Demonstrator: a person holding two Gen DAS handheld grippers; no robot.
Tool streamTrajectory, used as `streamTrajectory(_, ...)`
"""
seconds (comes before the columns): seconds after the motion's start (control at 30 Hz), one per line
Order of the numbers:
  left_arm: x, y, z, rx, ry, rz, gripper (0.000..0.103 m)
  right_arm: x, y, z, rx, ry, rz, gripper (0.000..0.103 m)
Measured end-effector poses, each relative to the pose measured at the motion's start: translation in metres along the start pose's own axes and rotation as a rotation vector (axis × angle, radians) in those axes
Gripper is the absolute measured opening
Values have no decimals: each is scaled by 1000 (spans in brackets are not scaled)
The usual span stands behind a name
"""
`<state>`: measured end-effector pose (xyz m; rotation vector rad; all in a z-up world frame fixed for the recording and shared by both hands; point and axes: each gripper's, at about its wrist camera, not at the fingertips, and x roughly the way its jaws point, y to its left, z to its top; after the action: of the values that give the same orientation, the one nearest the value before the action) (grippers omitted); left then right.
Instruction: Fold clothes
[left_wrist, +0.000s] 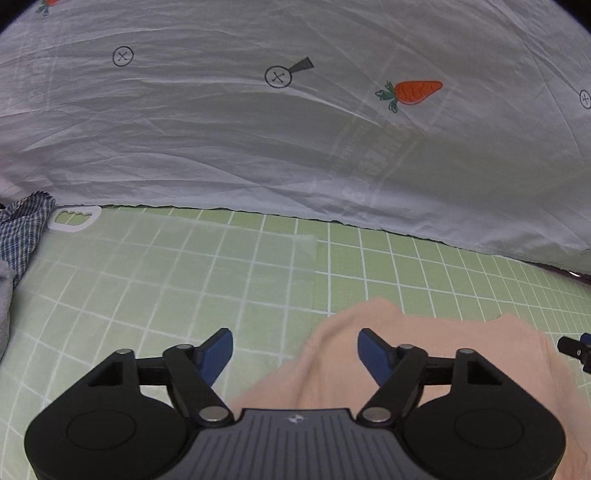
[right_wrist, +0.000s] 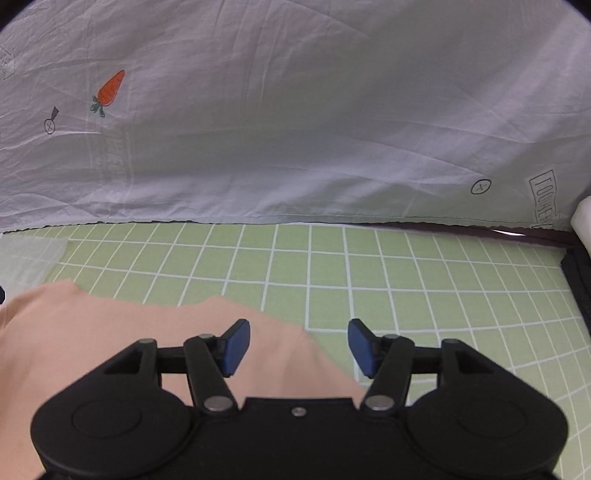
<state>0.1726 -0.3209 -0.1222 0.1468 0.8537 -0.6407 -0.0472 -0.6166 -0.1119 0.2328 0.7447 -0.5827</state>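
Observation:
A peach garment (left_wrist: 424, 350) lies on the green grid mat (left_wrist: 184, 280); it also shows in the right wrist view (right_wrist: 110, 332). My left gripper (left_wrist: 295, 350) is open and empty, hovering over the garment's left edge, its right blue pad over the cloth. My right gripper (right_wrist: 299, 345) is open and empty over the garment's right edge, its left pad above the cloth and its right pad above the mat (right_wrist: 406, 280). The other gripper's tip (left_wrist: 576, 349) shows at the right edge of the left wrist view.
A white sheet with carrot prints (left_wrist: 295, 129) hangs along the mat's far edge and shows in the right wrist view too (right_wrist: 295, 110). A translucent folding board (left_wrist: 147, 258) lies on the mat at left. Checked cloth (left_wrist: 22, 229) sits at far left.

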Motion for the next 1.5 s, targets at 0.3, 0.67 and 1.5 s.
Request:
streamTrajectory(0.3,-105,46,-73,-90,4,119,88,-82,59,-101,-17,110,83,102)
streamTrajectory(0.67,-185,139,-169,-264,62,272,89,-135,70,-187,51,193,-1,103)
streamTrajectory(1.5,-192,213,-221,-317,160,251,93,-164,99,-223,202,182,-153,103)
